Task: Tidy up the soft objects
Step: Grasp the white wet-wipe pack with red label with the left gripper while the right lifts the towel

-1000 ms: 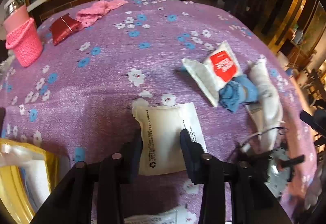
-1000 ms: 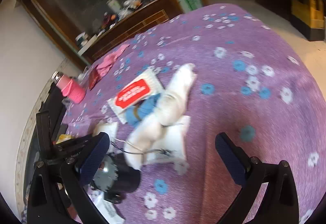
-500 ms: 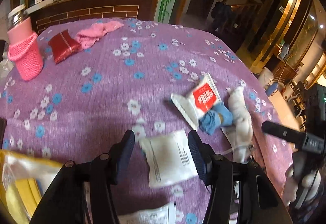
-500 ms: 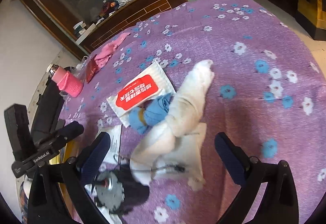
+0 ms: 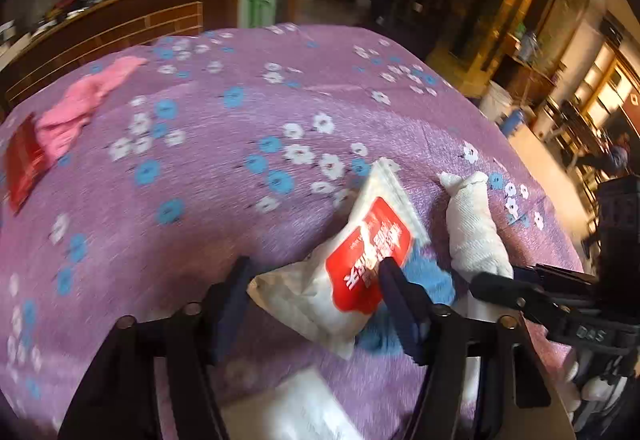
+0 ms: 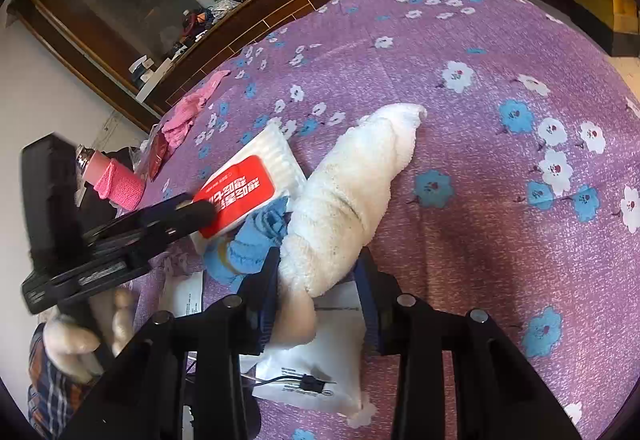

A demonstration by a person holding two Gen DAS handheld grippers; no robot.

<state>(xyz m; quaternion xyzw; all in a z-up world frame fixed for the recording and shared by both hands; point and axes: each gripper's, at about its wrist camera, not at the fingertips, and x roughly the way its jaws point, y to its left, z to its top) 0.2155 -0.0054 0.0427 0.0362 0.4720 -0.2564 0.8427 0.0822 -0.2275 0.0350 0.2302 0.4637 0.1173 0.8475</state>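
**Right wrist view: jaws closing on the white towel**

Right wrist view: the right gripper (image 6: 316, 272) has just been closing, and its two dark pads now press on the near end of a rolled white towel (image 6: 352, 191) that lies on the purple flowered tablecloth (image 6: 500, 220). Under the towel's near end sits a flat white packet (image 6: 320, 372) with a small black wire across it. Just left of the towel lies a crumpled blue cloth (image 6: 256, 244), touching a white wipes pack with a red label (image 6: 244, 191).

The left gripper (image 5: 316, 300) has just been opening — its jaws stand apart on either side of that wipes pack, not pressing it. Far back on the cloth lie a pink cloth (image 5: 84, 99) and a red pouch (image 5: 24, 163), beside each other; a pink knitted basket (image 6: 120, 183) stands near the table's edge.
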